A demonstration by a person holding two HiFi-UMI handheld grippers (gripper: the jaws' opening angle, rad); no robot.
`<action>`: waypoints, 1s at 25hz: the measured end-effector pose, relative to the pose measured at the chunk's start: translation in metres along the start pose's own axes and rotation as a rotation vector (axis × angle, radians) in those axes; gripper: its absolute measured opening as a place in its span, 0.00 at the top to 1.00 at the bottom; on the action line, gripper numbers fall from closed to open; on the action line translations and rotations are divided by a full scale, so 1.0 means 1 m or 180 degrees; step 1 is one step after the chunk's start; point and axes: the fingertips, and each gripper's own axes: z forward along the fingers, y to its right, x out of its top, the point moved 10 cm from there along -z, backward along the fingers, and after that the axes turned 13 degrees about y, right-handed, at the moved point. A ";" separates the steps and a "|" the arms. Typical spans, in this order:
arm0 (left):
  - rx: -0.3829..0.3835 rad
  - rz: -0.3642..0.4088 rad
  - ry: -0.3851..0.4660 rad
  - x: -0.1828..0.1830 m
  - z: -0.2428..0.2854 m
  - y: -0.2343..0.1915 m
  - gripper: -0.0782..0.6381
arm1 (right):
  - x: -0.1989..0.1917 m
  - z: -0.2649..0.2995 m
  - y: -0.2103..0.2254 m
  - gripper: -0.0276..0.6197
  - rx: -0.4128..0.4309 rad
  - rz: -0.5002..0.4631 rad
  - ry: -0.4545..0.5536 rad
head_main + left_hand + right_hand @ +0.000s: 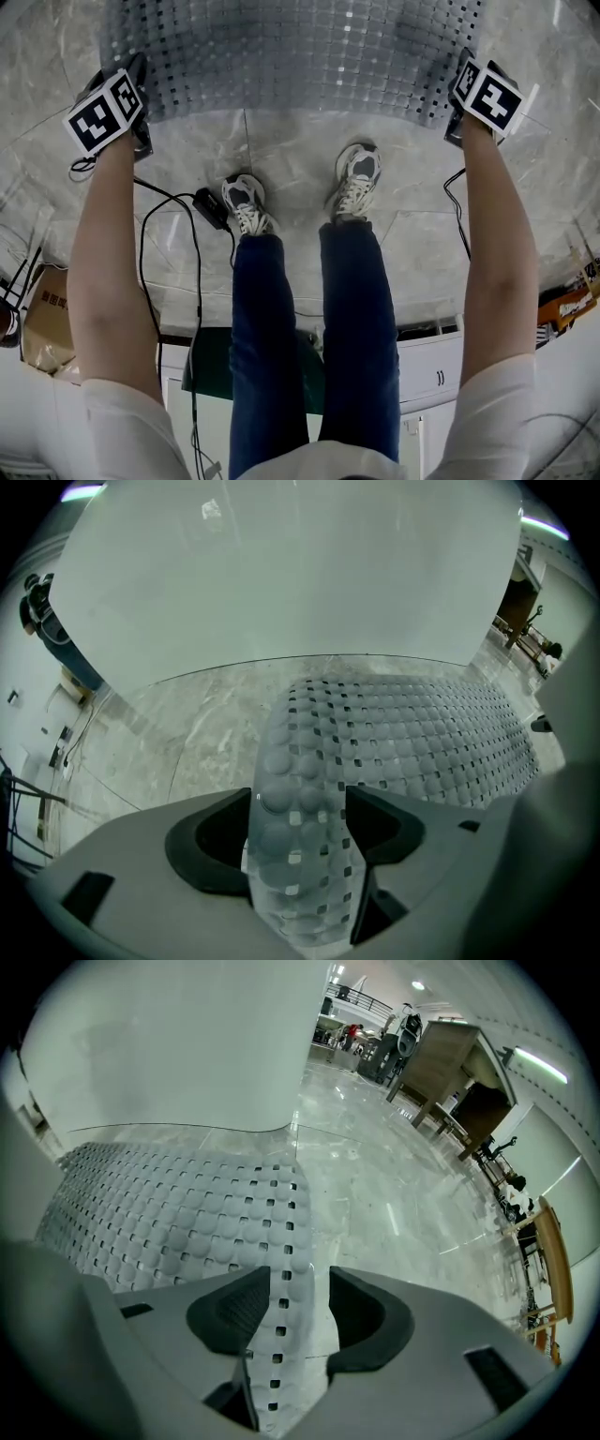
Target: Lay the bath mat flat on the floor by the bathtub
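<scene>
"Left tool (298, 799), state?"

"Jaws spread. A rolled near corner of the bath mat (309, 855) stands between them and fills the gap, but I judge that it is not squeezed. Right tool (300, 1279): jaws likewise apart. A narrow strip of the mat's other near corner runs between them, and bare floor (375, 1194) shows beside the strip. Neither tool pinches anything."

"Position of the mat?"

"On the floor, spread ahead of the person's shoes (246, 204). Its far edge lies at the foot of a white wall (281, 583), which I take for the bathtub's side. Whether the two touch I cannot tell. Most of the mat lies flat; only the two near corners rise into the tools."

"Handling?"

"Judged from appearance, it is translucent, studded with bumps and square holes, soft and limp — the left corner curls over on itself. I expect it is light and will sag or fold if lifted at one point. The bumps should give the pads some purchase, though smooth plastic of this kind may slip. Best hold is the two near corners, one per tool, well in from the edge, so the sheet stays stretched between them."

"Remaining work?"

"Little, in my judgement — the corners need to settle flat once the tools clear them. Note a black adapter block (210, 208) with its cable on the floor beside one shoe."
</scene>
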 end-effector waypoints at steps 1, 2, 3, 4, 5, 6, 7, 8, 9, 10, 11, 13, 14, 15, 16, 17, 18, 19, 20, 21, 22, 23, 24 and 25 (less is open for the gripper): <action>-0.0005 -0.0012 0.0000 0.000 0.000 0.000 0.46 | 0.000 0.000 0.000 0.67 0.0000 0.0011 -0.0003; -0.0012 -0.0019 0.0001 0.001 -0.001 0.001 0.46 | 0.001 -0.001 0.000 0.67 -0.0003 0.0028 -0.0004; -0.0020 -0.0022 0.0001 0.002 -0.001 0.001 0.46 | 0.001 -0.001 -0.001 0.67 -0.0004 0.0045 -0.0006; -0.0023 -0.0021 0.0000 0.002 -0.001 0.001 0.46 | 0.001 -0.002 -0.002 0.67 -0.0001 0.0055 -0.0009; -0.0015 -0.0021 -0.0001 0.003 -0.002 0.000 0.46 | 0.001 -0.003 -0.004 0.67 0.0004 0.0056 -0.0010; 0.0006 -0.0024 -0.0001 0.003 -0.003 -0.001 0.46 | 0.001 -0.004 -0.005 0.67 0.0011 0.0050 -0.0008; 0.0036 -0.0028 -0.0003 0.004 -0.003 -0.002 0.46 | 0.002 -0.005 -0.007 0.67 0.0018 0.0045 -0.0005; 0.0067 -0.0033 -0.0008 0.004 -0.004 -0.003 0.46 | 0.002 -0.006 -0.008 0.67 0.0022 0.0048 -0.0004; 0.0090 -0.0042 -0.0015 0.003 -0.005 -0.005 0.46 | 0.002 -0.006 -0.008 0.67 0.0022 0.0060 -0.0008; 0.0102 -0.0056 -0.0020 0.002 -0.006 -0.006 0.46 | 0.002 -0.007 -0.009 0.67 0.0020 0.0077 -0.0017; 0.0103 -0.0070 -0.0024 0.001 -0.007 -0.008 0.46 | 0.001 -0.008 -0.009 0.67 0.0020 0.0089 -0.0029; 0.0091 -0.0078 -0.0028 0.001 -0.007 -0.009 0.46 | 0.001 -0.010 -0.010 0.67 0.0029 0.0085 -0.0039; 0.0088 -0.0069 -0.0019 0.002 -0.007 -0.009 0.46 | 0.002 -0.010 -0.011 0.67 0.0036 0.0075 -0.0030; 0.0084 -0.0058 -0.0001 0.003 -0.008 -0.008 0.46 | 0.003 -0.010 -0.012 0.67 0.0039 0.0070 -0.0015; 0.0075 -0.0050 0.0022 0.005 -0.008 -0.007 0.46 | 0.005 -0.011 -0.013 0.67 0.0039 0.0071 0.0001; 0.0061 -0.0051 0.0041 0.007 -0.009 -0.006 0.46 | 0.006 -0.013 -0.013 0.67 0.0039 0.0077 0.0011; 0.0049 -0.0063 0.0050 0.008 -0.010 -0.004 0.47 | 0.007 -0.014 -0.014 0.67 0.0041 0.0087 0.0015; 0.0053 -0.0078 0.0049 0.008 -0.013 -0.003 0.50 | 0.008 -0.017 -0.015 0.67 0.0046 0.0097 0.0016; 0.0074 -0.0082 0.0039 0.009 -0.015 -0.003 0.60 | 0.008 -0.019 -0.016 0.67 0.0052 0.0107 0.0016; 0.0099 -0.0068 0.0025 0.010 -0.018 -0.003 0.72 | 0.009 -0.021 -0.017 0.67 0.0057 0.0116 0.0016; 0.0110 -0.0048 0.0012 0.010 -0.021 -0.003 0.74 | 0.010 -0.022 -0.017 0.67 0.0065 0.0126 0.0013; 0.0105 -0.0039 0.0002 0.011 -0.023 -0.003 0.75 | 0.011 -0.024 -0.018 0.67 0.0078 0.0139 0.0008; 0.0096 -0.0055 -0.0003 0.011 -0.025 -0.003 0.76 | 0.011 -0.026 -0.019 0.67 0.0102 0.0157 -0.0001; 0.0093 -0.0091 -0.0003 0.012 -0.027 -0.004 0.77 | 0.012 -0.028 -0.020 0.68 0.0139 0.0180 -0.0015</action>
